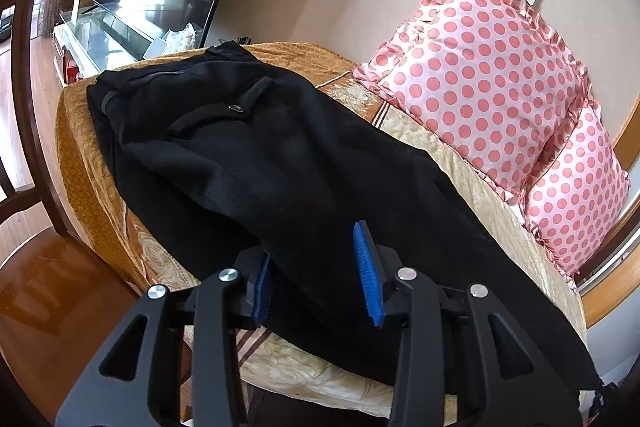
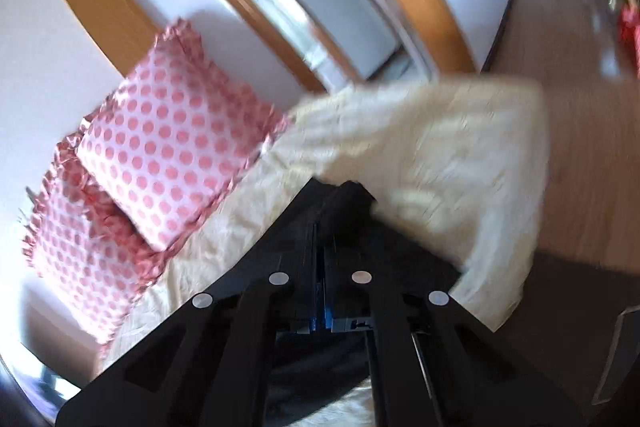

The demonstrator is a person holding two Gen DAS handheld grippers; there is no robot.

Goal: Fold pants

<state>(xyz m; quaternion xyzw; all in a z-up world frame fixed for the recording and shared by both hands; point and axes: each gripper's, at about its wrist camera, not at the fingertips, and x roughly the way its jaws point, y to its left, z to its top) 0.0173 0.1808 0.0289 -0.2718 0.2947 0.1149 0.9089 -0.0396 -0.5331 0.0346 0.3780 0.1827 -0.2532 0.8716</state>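
L gripper (image 1: 316,275) spread astride black pants (image 1: 248,155); R gripper (image 2: 320,227) pressed together, pants only in L view.

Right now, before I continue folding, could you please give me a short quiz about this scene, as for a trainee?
1. True or false: the black fleece pants lie spread on the gold patterned bed cover.
2. How many pink polka-dot pillows with ruffled edges are on the bed?
3. Which gripper is open? A: the left gripper. B: the right one. C: both.

Key:
1. True.
2. Two.
3. A. Its blue pads stand apart over the pants' edge, while the right gripper is shut.
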